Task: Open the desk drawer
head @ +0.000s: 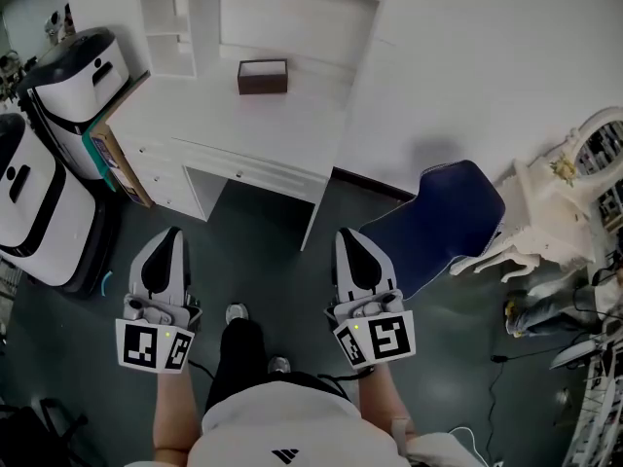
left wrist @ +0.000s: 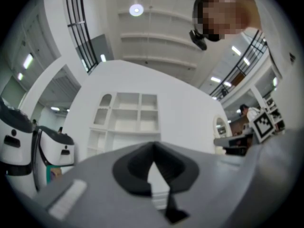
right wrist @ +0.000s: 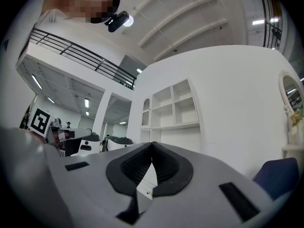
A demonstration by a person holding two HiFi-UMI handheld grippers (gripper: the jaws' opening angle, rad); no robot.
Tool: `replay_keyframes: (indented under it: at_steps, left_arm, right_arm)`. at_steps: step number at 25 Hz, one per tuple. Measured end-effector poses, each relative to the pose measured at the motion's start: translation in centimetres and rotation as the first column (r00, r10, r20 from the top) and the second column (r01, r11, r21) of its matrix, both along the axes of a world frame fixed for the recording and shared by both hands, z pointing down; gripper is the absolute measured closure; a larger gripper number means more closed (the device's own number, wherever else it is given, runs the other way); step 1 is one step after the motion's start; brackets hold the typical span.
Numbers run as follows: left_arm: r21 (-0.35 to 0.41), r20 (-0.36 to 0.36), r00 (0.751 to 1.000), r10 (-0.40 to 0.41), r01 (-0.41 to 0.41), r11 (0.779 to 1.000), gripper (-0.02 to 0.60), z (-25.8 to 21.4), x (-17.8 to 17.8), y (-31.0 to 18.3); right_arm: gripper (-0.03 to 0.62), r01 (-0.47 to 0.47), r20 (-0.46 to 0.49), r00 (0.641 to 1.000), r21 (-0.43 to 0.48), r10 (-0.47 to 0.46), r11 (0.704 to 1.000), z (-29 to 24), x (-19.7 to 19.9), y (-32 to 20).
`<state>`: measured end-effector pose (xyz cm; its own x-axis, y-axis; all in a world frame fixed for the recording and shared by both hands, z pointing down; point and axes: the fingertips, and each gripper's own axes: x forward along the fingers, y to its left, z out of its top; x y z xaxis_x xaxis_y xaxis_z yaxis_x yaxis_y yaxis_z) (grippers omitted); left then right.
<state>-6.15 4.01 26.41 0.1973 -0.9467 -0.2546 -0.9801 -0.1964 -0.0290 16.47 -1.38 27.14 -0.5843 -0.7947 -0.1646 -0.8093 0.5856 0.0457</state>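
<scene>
A white desk (head: 248,115) with a shelf unit at its back stands ahead of me. Its wide, shallow drawer (head: 263,170) under the top is closed, with a small knob (head: 239,174) on the front. Both grippers hang over the dark floor, short of the desk and apart from it. My left gripper (head: 172,230) is shut with nothing between its jaws, and so is my right gripper (head: 346,232). In the left gripper view the jaw tips (left wrist: 153,144) meet below the desk's shelves (left wrist: 128,118). In the right gripper view the jaws (right wrist: 152,143) also meet, with the shelves (right wrist: 173,108) beyond them.
A dark brown open box (head: 263,76) sits on the desk top. Small side drawers (head: 161,173) fill the desk's left. Two white-and-black machines (head: 39,202) stand at the left, a blue chair (head: 443,227) at the right, and ornate white furniture (head: 565,193) farther right.
</scene>
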Motion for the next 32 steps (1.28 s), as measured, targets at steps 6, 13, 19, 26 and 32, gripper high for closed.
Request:
replay_keyframes:
  at_steps: [6, 13, 19, 26, 32]
  left_arm:
    - [-0.009, -0.009, 0.999, 0.039, -0.039, 0.999, 0.575, 0.8, -2.2, -5.9]
    - [-0.01, -0.023, 0.995, 0.096, -0.096, 0.995, 0.575, 0.6, -5.5, -14.0]
    - [-0.023, -0.017, 0.991, 0.134, -0.134, 0.991, 0.575, 0.7, -8.4, -20.3]
    - [-0.047, -0.009, 0.983, 0.186, -0.186, 0.981, 0.575, 1.4, -10.4, -26.1]
    - [-0.09, -0.017, 0.972, 0.235, -0.235, 0.968, 0.575, 3.1, -11.2, -30.1]
  right_arm:
    - [0.592, -0.041, -0.014, 0.999, -0.001, 0.041, 0.999, 0.3, -1.9, -5.0]
    - [0.592, -0.094, 0.002, 0.996, 0.001, 0.094, 0.996, 0.0, -4.9, -12.0]
    - [0.592, -0.132, 0.003, 0.991, -0.016, 0.132, 0.991, 0.4, -7.7, -17.5]
    - [0.592, -0.174, 0.004, 0.985, -0.029, 0.174, 0.984, 1.0, -10.1, -22.3]
    - [0.592, -0.215, -0.009, 0.977, -0.058, 0.215, 0.975, 2.0, -11.2, -25.3]
